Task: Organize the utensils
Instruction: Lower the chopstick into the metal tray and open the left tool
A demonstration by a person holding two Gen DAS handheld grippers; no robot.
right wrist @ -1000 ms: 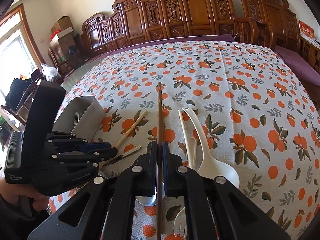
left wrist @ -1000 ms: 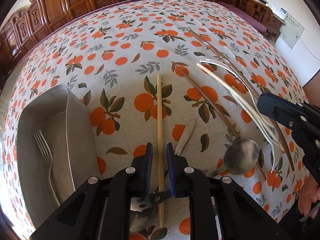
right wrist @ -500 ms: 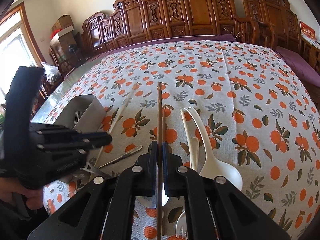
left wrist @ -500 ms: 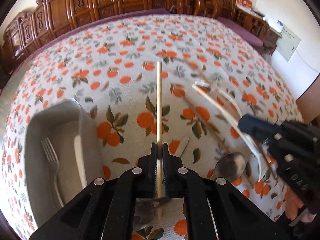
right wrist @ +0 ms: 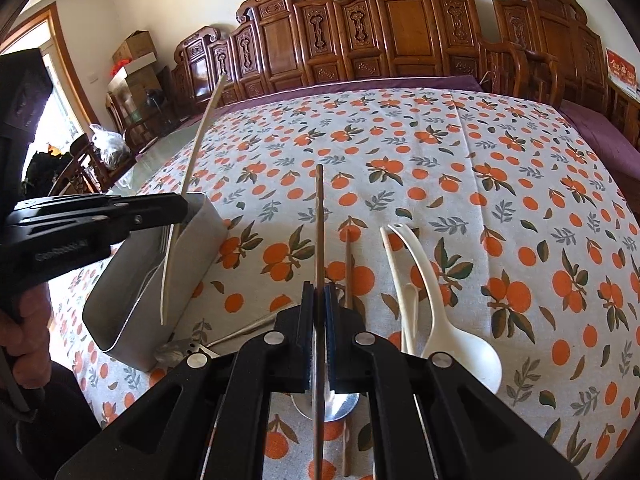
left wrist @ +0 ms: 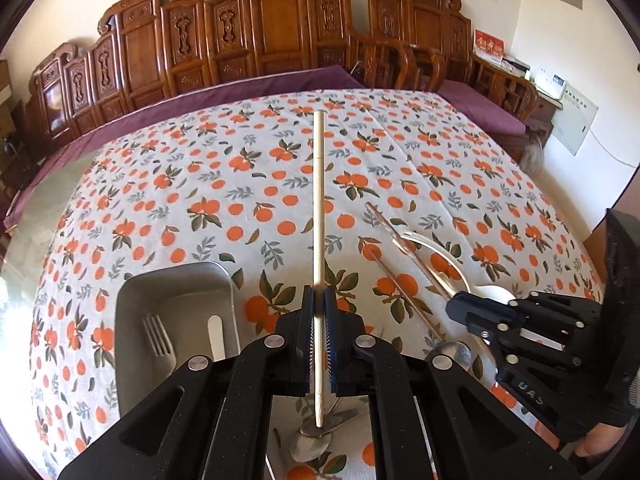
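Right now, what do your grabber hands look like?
Both are black. The left gripper and right gripper have flat fingers with ridged blue pads, jointed links and round silver bolts. Pale lettering marks the left one's side, and a bare hand shows behind it.

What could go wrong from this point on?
1. The left gripper pinches the pale chopstick near one end; it may pivot or slip.
2. Lowering it into the bin, its tip could catch the rim.
3. The right gripper holds a brown chopstick nearby; the sticks might clash.
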